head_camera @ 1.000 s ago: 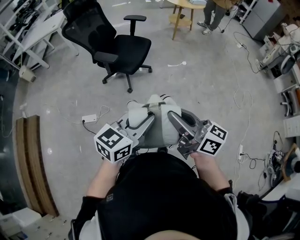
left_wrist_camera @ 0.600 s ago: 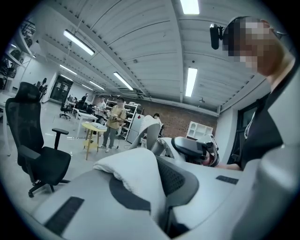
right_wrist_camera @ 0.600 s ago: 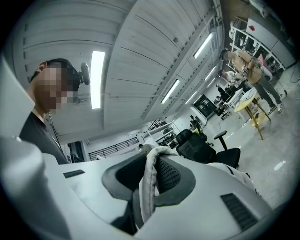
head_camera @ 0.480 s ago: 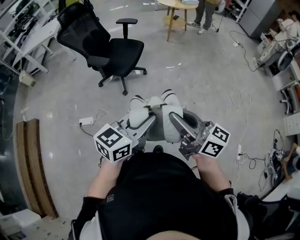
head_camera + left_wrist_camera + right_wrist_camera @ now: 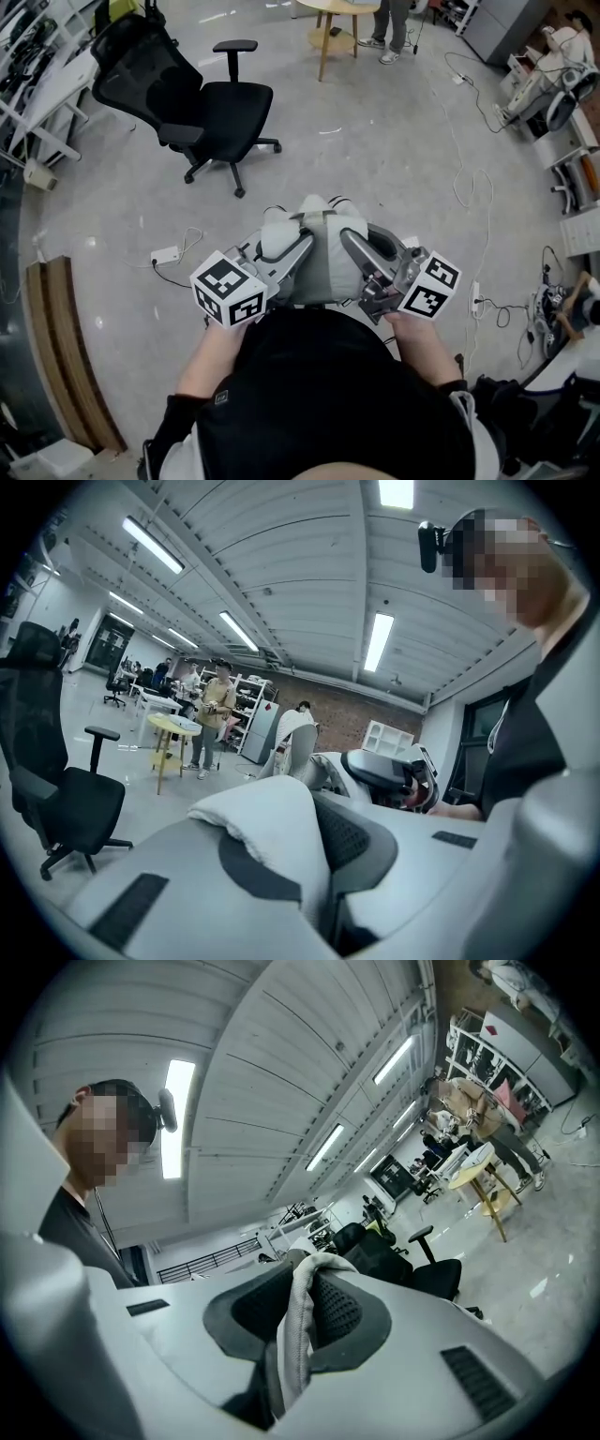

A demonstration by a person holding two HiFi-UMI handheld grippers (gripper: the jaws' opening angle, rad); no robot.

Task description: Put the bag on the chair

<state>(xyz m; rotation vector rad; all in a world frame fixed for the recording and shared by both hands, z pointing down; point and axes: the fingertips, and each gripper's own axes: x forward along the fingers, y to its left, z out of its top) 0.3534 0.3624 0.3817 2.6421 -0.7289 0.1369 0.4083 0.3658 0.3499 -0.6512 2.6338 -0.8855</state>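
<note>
I hold the bag (image 5: pixel 323 267) with both claws, in the air above the floor (image 5: pixel 403 169), just in front of my body. My left claw (image 5: pixel 302 242) is pressed shut on a thick white fold of it. My right claw (image 5: pixel 347 236) is closed on a thinner grey fold, so its jaws stand a little apart around the cloth.

Only the head view shows the two claws together, one on each side of the bag, and how far away the chair (image 5: pixel 225 108) is. It stands well apart from the bag, on the far left part of the floor, with its seat bare. Only this view also shows the power strip (image 5: pixel 165 254) on the floor near my left claw.

The left gripper view shows the chair from the side, at the left. It also shows my right claw across the bag, and the whole person (image 5: pixel 386 28) who stands beside the round table (image 5: pixel 337 9). In the head view I see only the legs of this person. Some more people are farther behind, too small to count.

The right gripper view shows the chair beyond the jaws. This is the one view where the grey fold between the pads is clear.

By count there are two claws, one bag and one black chair near me. There is also one round table, with one person close to it.
</note>
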